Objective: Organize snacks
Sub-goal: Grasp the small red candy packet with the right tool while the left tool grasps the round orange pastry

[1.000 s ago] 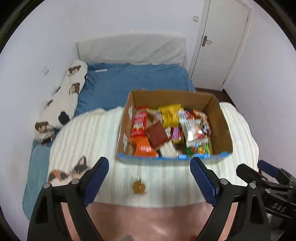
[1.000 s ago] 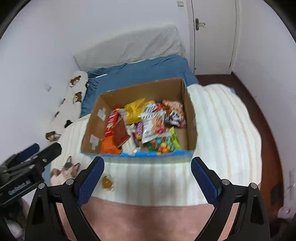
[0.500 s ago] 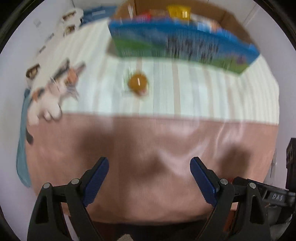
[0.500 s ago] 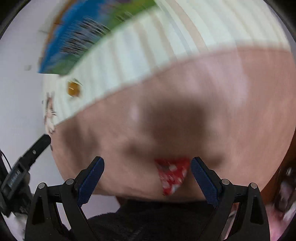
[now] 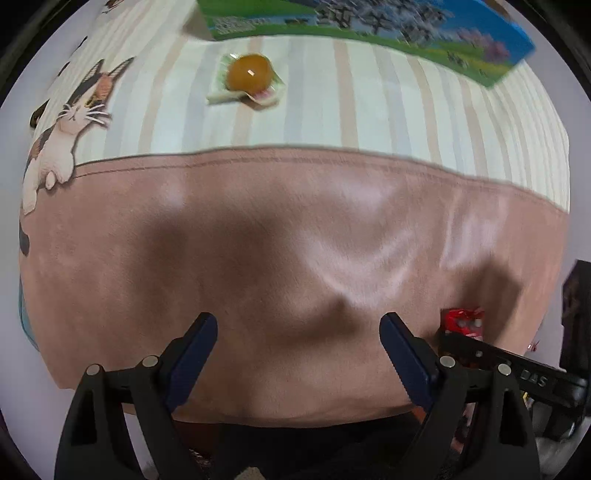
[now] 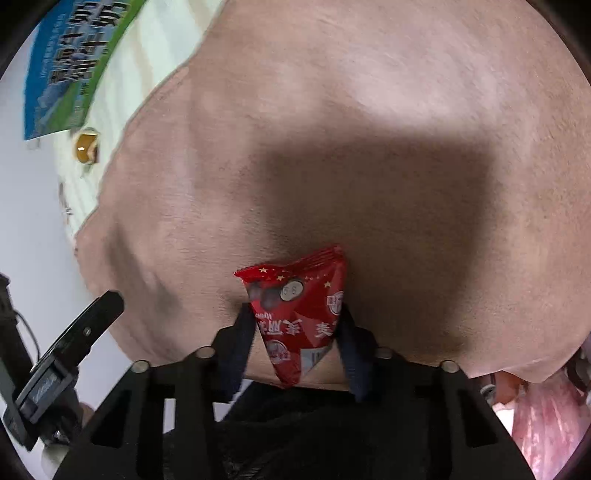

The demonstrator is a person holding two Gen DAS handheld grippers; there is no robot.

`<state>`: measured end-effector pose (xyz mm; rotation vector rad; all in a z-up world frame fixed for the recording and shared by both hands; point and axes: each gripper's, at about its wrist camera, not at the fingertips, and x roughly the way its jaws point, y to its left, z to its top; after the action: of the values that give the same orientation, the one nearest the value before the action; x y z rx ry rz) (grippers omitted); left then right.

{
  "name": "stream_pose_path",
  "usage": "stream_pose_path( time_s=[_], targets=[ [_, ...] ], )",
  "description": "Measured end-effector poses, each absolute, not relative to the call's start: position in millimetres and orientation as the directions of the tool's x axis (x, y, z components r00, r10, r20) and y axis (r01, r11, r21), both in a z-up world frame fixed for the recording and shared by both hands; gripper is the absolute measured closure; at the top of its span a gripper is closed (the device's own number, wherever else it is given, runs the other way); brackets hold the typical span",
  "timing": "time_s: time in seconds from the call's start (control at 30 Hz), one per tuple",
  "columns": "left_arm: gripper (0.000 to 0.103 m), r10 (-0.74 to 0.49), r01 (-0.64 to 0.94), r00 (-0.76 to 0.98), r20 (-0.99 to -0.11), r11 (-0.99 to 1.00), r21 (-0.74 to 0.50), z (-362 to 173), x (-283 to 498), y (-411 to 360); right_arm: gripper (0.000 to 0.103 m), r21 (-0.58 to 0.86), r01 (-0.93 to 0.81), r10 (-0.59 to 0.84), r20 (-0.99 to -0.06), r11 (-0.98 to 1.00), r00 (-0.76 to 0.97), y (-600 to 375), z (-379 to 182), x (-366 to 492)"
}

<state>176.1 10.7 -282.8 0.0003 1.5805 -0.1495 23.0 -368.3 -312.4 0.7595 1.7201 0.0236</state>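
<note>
Red star-printed snack packet point(image 6: 299, 317) pinched in right gripper point(image 6: 295, 325); left gripper point(image 5: 298, 332) spread wide, empty.

You've got a wide bare stretch of pink blanket point(image 5: 295, 240) ahead of your left tool point(image 5: 298, 345). Further out, the wrapped orange candy point(image 5: 248, 75) sits just in front of the box point(image 5: 369, 29) wall, which blocks the far side. The other tool point(image 5: 517, 369) crowds your right.
</note>
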Motion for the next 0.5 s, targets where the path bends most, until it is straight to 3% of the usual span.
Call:
stream_pose_path(
  time_s=[0.3,0.5],
  targets=[
    [0.013,-0.116,-0.067,0.085,-0.990,0.990,-0.122,-272.7,268.5,59.2,0.060,0.426,0.335,0.431,-0.900,0.840,0.063,-348.8,-258.6,105.1],
    [0.013,-0.199,-0.145,0.004,-0.980,0.969,-0.198,-306.0,330.3,71.8,0.060,0.346,0.247,0.336,-0.938,0.905,0.084,-326.6,-252.0,162.3]
  ],
)
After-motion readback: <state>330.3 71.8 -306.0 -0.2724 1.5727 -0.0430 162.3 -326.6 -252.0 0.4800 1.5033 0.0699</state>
